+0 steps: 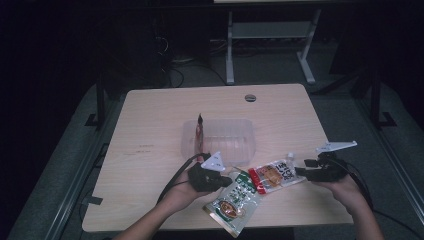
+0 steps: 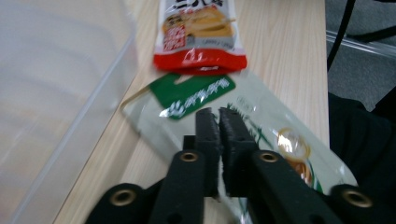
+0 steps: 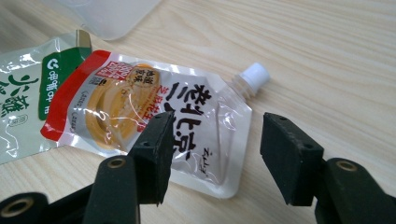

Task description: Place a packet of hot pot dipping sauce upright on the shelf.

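1. Left gripper (image 2: pixel 219 119): jaws pressed together, nothing visibly between them; they sit over the upper part of the green pouch, just below its green header. In the high view the left gripper (image 1: pixel 227 180) lies at the near edge of the clear tray, pointing toward the green pouch.

2. Right gripper (image 3: pixel 215 140): jaws standing apart, nothing gripped; the corner of the red pouch lies on the table beyond the gap, untouched by either pad. In the high view the right gripper (image 1: pixel 300 172) is well to the right of the tray, its tips at the red pouch's capped end.

3. Green pouch (image 1: pixel 234 201): flat on the table, just in front of the tray's near right corner, its top edge tucked under the red pouch.

4. Red pouch (image 1: pixel 274 174), white screw cap (image 3: pixel 254 74): flat, right of the tray's near corner, overlapping the green pouch.

5. Clear plastic tray (image 1: pixel 220 147): mid-table landmark; 1 slim dark red packet (image 1: pixel 200 129) stands upright inside its left end.

6. Wooden table (image 1: pixel 150 130): bears all items.
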A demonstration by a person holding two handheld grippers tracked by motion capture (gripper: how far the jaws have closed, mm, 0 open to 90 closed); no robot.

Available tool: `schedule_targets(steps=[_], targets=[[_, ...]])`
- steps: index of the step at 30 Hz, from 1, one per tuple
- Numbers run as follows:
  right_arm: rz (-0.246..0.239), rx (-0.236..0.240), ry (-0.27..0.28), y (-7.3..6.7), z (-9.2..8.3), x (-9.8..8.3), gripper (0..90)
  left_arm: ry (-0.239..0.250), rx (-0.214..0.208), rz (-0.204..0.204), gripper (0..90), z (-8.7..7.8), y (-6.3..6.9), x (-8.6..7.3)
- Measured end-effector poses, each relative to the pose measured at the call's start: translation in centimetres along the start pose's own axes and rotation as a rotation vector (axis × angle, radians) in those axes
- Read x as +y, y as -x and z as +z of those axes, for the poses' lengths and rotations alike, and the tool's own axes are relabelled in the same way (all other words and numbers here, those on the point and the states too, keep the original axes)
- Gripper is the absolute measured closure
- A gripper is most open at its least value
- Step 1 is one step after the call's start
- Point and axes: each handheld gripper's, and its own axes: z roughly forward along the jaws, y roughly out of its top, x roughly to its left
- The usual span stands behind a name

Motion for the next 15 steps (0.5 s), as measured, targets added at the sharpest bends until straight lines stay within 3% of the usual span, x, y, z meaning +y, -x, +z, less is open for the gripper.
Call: schedule_targets(steps=[10, 15], targets=[[0.035, 0.019, -0.01, 0.7, 0.5, -0.4, 40.1, 0.01, -0.018, 0.02, 89.5, 4.2, -0.3, 3.1], [0.043, 0.03, -0.024, 0.9, 0.9, -0.5, 39.9, -0.024, -0.018, 0.043, 89.5, 6.7, -0.5, 3.8]])
